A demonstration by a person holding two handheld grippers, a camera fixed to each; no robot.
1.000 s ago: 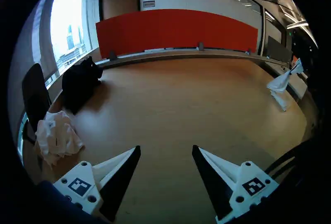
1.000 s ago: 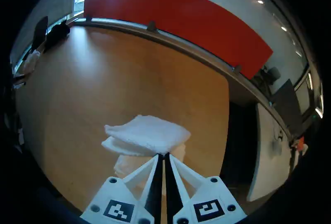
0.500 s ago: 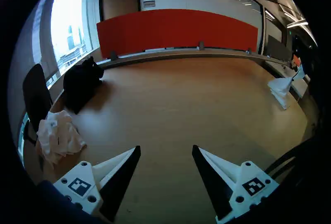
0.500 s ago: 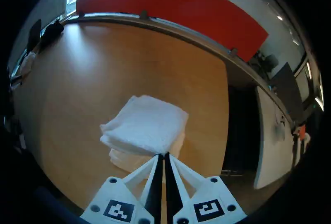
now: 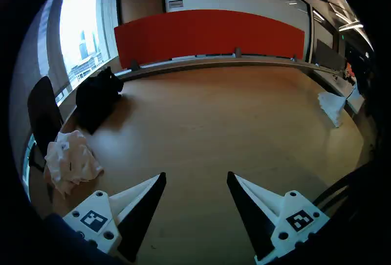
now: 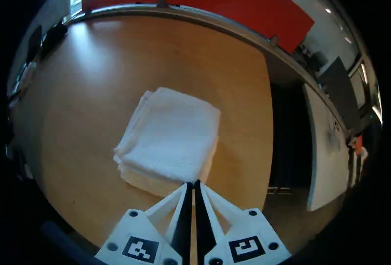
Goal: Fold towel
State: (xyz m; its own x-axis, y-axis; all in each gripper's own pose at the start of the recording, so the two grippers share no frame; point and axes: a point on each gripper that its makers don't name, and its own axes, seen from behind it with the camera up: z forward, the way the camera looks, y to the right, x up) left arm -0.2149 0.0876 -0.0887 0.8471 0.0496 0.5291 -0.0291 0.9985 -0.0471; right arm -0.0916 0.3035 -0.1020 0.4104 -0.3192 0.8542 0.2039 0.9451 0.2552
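as right tongs (image 6: 193, 185) pinch, towel (image 6: 168, 133) lies folded

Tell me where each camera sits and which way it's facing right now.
Left gripper view: on the left hand-held gripper, low over the table, facing the red screen; its open fingers show below.
Right gripper view: on the right hand-held gripper, tilted down at the folded towel; its fingers pinch the near edge.
Shared: the table and red screen.
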